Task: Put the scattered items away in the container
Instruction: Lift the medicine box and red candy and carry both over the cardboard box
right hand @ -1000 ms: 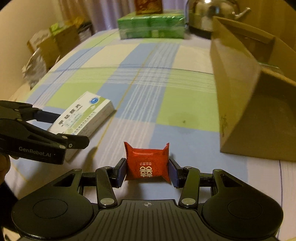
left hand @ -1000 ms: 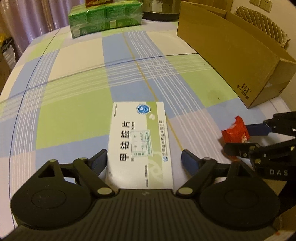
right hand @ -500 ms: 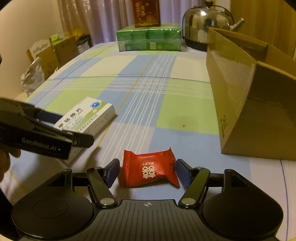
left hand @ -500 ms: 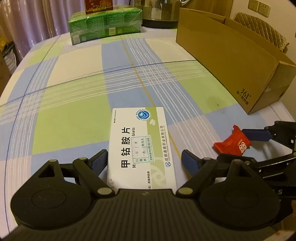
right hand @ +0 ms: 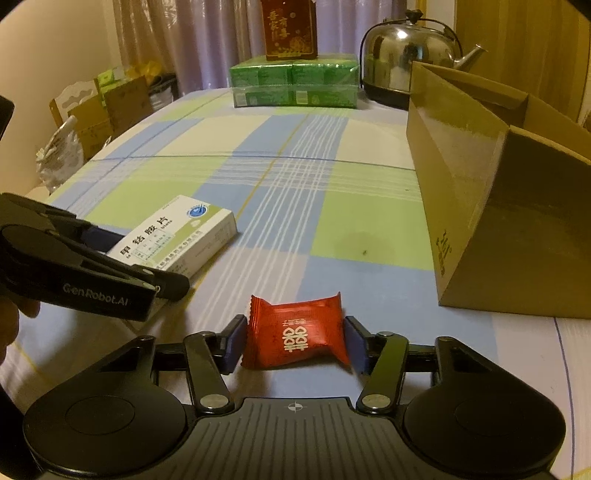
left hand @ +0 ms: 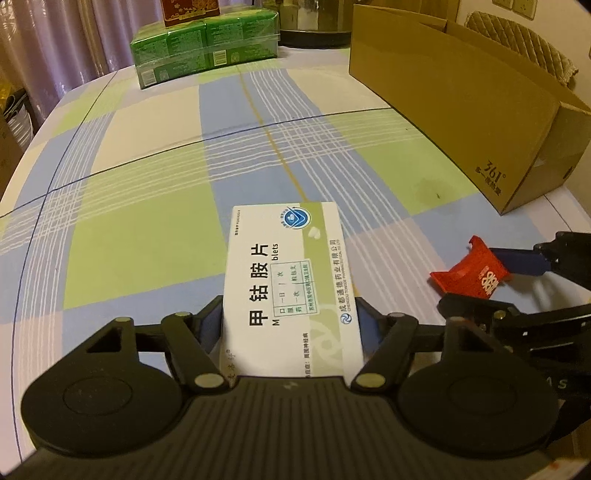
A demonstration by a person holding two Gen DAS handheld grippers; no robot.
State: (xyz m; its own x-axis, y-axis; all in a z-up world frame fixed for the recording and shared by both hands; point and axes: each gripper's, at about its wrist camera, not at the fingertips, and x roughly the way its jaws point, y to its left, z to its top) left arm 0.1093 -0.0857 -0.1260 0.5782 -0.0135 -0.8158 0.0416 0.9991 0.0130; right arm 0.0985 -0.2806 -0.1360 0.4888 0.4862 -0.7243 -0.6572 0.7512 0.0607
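The white medicine box [left hand: 288, 288] is clamped at its near end between the two fingers of the left gripper [left hand: 288, 325], whose pads are pressed against its long sides; in the right wrist view the same box [right hand: 177, 236] is seen lying flat on the checked tablecloth [right hand: 295, 184], its far end free. The red candy packet [right hand: 295, 334] is pinched by its crimped ends between the blue pads of the right gripper [right hand: 295, 341], so those jaws are closed on it; from the left wrist view the packet [left hand: 469, 271] is seen tilted, near the right edge of the table. Whether it is touching the cloth cannot be told.

The cardboard box [left hand: 461, 96], the container, is placed along the right side of the table, open at the top, its near corner just beyond the packet and its tall left wall [right hand: 454, 177] facing the open cloth. Its near right corner is close to the table's right edge.

Between the two grippers and the far end of the table a wide stretch of cloth is left bare. At the far end a shrink-wrapped block of green packs [right hand: 295, 83] is set, with a red carton [right hand: 290, 29] stood on top, and a steel kettle [right hand: 410, 55] is placed just to its right, behind the container's far end. Off the left edge of the table, cartons and bags [right hand: 99, 110] are stacked against the wall.
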